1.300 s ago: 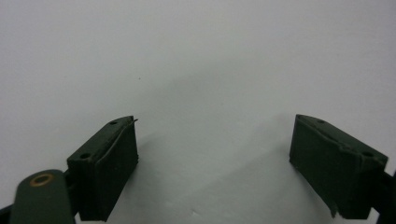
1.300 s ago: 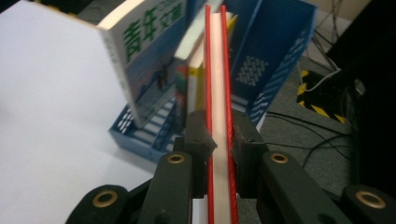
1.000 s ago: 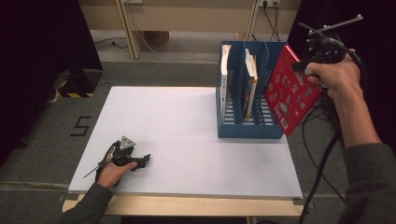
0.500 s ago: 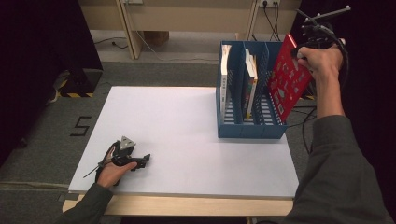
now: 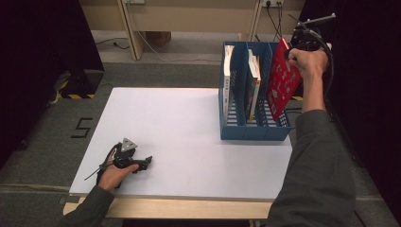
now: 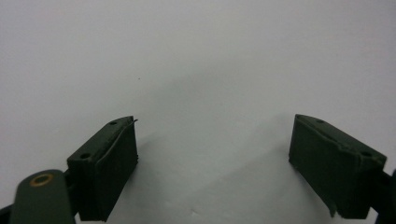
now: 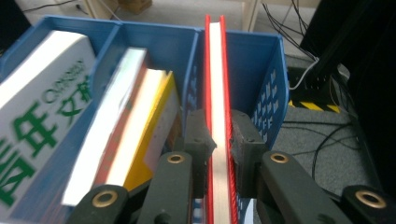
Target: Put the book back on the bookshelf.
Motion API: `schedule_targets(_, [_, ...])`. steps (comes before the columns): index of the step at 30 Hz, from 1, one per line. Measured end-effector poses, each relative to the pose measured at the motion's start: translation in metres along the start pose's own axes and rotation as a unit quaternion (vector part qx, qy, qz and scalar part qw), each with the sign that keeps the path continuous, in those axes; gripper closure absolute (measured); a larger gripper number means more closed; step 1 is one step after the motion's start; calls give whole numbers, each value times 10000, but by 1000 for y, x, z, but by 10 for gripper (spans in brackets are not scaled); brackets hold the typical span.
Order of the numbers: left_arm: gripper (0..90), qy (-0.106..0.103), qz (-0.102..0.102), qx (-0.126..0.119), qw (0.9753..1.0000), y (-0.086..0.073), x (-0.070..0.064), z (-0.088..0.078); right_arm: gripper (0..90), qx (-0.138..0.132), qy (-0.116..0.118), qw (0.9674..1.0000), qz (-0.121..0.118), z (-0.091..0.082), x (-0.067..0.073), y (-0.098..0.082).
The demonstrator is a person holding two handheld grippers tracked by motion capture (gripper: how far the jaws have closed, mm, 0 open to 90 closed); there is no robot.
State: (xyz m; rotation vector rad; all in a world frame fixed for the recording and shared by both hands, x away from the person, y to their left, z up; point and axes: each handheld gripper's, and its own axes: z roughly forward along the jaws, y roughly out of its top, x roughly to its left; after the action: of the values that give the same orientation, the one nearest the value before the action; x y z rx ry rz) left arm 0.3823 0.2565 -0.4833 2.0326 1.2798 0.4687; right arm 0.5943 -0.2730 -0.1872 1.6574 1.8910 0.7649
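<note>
Lowering the thin red hardcover book [image 7: 215,93], pinched by the right gripper [image 7: 219,135], needs it upright into the blue plastic rack's [image 5: 255,131] three-o'clock slot, while the left gripper [image 6: 212,154] rests spread.

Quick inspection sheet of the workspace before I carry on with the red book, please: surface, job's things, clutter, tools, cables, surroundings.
Surface: white table top, bare apart from the file rack and the left tool.
Job's things: red book tilted over the rightmost slot of the blue file rack; white book in the left slot, yellow-edged book in the middle slot.
Clutter: nothing seen.
Tools: right tool clamped on the red book's edge; left tool resting on the table, jaws open, nothing between them.
Cables: right tool's cable runs down beside the forearm; loose cables on the floor beyond the rack.
Surroundings: grey carpet, a taped mark left of the table.
</note>
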Motion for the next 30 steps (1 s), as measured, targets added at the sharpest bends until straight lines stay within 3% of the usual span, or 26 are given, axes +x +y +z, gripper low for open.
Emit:
schedule_targets(8, [144, -4, -16, 0, 10000, 0, 0, 0, 796, 167, 122, 9998, 55, 37, 4, -12])
schedule_targets(12, [145, 1, -1, 1, 10000, 0, 0, 0, 794, 241, 112, 9996, 5, 49, 7, -15])
schedule_targets(17, [145, 1, -5, -2, 10000, 0, 0, 0, 795, 252, 162, 9994, 159, 61, 4, -22])
schedule_targets(30, [145, 15, 7, -3, 10000, 0, 0, 0, 772, 39, 227, 9995, 208, 67, 6, -24])
